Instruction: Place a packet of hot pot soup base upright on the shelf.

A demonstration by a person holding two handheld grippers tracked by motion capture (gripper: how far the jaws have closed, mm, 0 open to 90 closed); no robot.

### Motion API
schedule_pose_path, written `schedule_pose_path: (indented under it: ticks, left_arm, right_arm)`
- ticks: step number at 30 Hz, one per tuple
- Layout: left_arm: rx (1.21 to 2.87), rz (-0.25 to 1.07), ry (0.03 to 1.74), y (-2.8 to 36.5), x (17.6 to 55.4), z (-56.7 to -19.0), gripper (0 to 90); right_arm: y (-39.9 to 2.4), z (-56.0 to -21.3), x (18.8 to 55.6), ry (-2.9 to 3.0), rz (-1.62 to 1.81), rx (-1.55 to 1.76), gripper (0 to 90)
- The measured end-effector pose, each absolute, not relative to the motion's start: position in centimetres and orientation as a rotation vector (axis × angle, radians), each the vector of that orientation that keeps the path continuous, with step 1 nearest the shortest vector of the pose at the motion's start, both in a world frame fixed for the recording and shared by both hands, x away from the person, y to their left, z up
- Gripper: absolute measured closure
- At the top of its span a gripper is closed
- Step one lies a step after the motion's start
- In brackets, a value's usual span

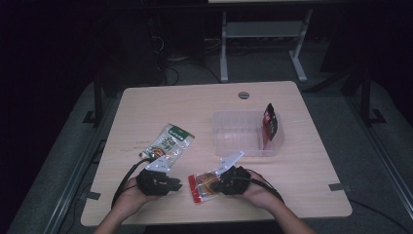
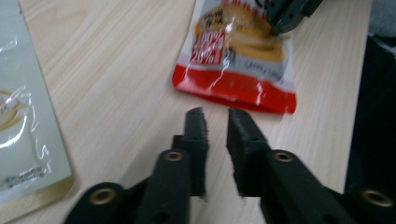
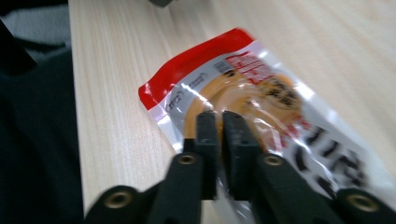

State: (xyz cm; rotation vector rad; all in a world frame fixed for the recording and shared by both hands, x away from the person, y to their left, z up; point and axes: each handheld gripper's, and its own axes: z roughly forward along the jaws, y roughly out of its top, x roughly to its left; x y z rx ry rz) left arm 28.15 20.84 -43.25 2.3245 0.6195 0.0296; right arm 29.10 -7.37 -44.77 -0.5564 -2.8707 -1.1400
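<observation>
The right gripper (image 1: 220, 184) is clamped on the red snack pouch (image 1: 205, 185) at the table's (image 1: 302, 170) near edge, long axis pointing left toward the left gripper (image 1: 176, 185) (jaws nearly together, nothing in them). Further back sits the clear tray (image 1: 243, 134), beyond and right, so right hand's closer

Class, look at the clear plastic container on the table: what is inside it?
A red and black snack packet stands against the right wall of the clear plastic container. The rest looks empty; the floor beneath the packet is covered.
</observation>
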Motion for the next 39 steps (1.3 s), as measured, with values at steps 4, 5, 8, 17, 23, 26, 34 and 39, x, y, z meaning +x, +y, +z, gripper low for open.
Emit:
schedule_pose_path:
  ticks: [4,5,8,17,23,26,34,39]
  left_arm:
    - [2.291,-0.042,0.588,19.1,28.0,-42.8,89.7]
    - [2.286,-0.052,0.580,18.6,27.9,-42.8,89.7]
    - [2.302,-0.064,0.534,16.6,27.5,-43.2,89.7]
    - [2.384,-0.063,0.494,13.4,27.7,-45.0,89.7]
    - [2.376,-0.030,0.542,13.9,28.9,-45.2,89.8]
    - [2.365,-0.040,0.545,14.1,29.1,-45.1,89.8]
    - [2.344,0.007,0.568,14.5,30.8,-44.2,89.7]
    - [2.367,0.030,0.562,14.8,30.6,-44.6,89.7]
  right_arm:
    - [-9.6,-43.7,29.2,-2.810,-1.211,-0.709,63.8]
    - [-10.1,-43.6,29.3,-2.812,-1.217,-0.726,60.1]
    - [-11.4,-43.4,29.6,-2.806,-1.245,-0.793,53.0]
    - [-14.8,-42.9,29.6,-2.756,-1.311,-0.960,39.2]
    - [-16.7,-43.2,29.1,-2.751,-1.292,-1.019,37.9]
    - [-17.1,-43.4,29.2,-2.738,-1.283,-1.047,37.5]
    - [-16.3,-43.9,29.2,-2.741,-1.246,-1.025,36.9]
    - [-16.2,-44.1,29.3,-2.749,-1.236,-1.013,36.5]
